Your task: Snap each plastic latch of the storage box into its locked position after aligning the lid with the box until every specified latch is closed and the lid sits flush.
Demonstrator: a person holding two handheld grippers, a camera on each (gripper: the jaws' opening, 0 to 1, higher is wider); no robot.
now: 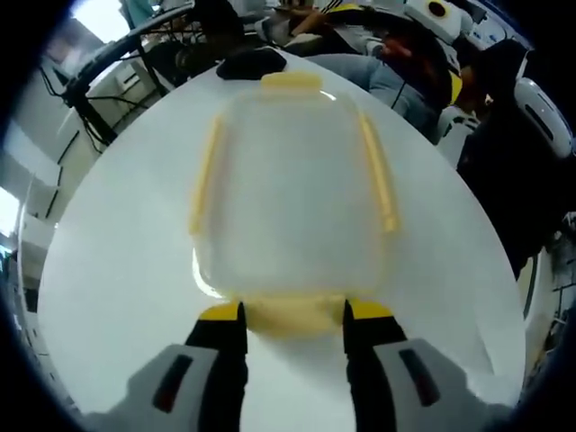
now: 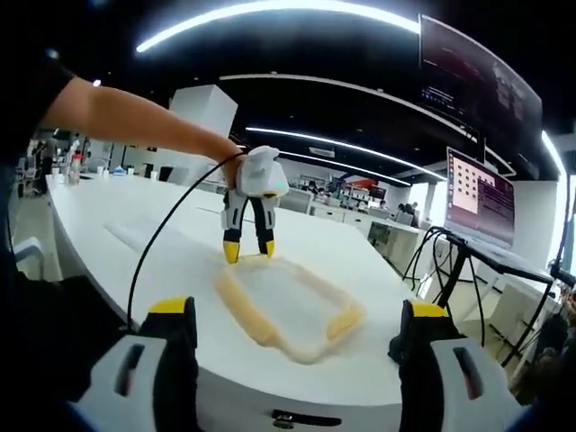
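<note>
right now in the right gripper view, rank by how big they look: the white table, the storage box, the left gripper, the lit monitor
1. white table
2. storage box
3 and 4. lit monitor and left gripper: they look alike in size, so no ranking; the monitor stands farther back, so real sizes stay unsure.

Left tool (image 1: 292,317): two black jaws with yellow tips; grey housings behind, each bearing a dark slot with a red mark.

Right tool (image 2: 294,326): same build, black jaws, yellow tips, grey bodies with dark slots.

Left tool seen from the right gripper view: white rounded body, black cable trailing from it.

Person: dark short sleeve (image 2: 36,94).
</note>
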